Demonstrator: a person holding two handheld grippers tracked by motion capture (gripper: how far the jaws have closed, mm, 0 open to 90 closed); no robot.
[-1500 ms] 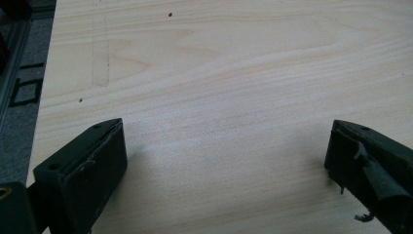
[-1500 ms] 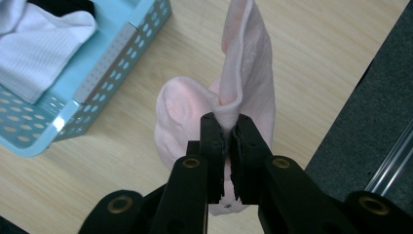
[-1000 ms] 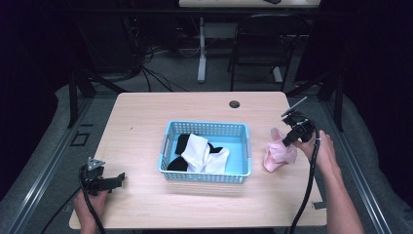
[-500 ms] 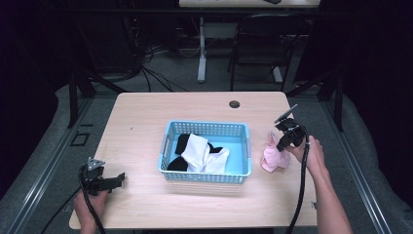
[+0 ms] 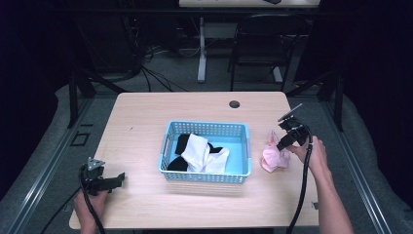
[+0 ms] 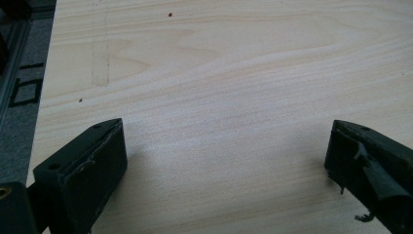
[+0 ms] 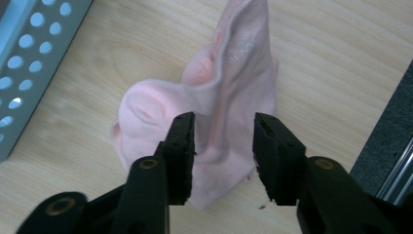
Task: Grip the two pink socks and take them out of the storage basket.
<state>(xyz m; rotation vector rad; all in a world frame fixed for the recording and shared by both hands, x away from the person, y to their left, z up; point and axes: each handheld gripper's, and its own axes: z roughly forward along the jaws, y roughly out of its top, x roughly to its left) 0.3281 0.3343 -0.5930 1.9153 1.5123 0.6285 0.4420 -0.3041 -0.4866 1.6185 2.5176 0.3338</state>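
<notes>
While the pink sock (image 7: 229,97) lies bunched on the table (image 5: 146,122), just to the right of the blue basket (image 5: 206,128), I have my right gripper (image 7: 221,146) right over it. Its jaws are partly open, one on each side of a raised fold of the sock. They are not squeezing it yet, as far as I can tell.

I think the job is to put socks into the basket. A white sock (image 5: 202,151) and a black sock (image 5: 181,146) are already in there, lying in a heap. The pink one is the sock left outside, so I would say the job is mostly done. What is left is to pinch the pink sock, lift it, carry it over the basket wall and let go.

The way is short. The basket wall stands between the sock and the inside, so I must lift high enough to clear it. The right edge of the table is near the sock, so I should not push it that way.

My left gripper (image 6: 224,161) rests far off at the front left corner of the table, over bare wood. Its jaws are wide open and hold nothing. There is lots of open room on that side.
</notes>
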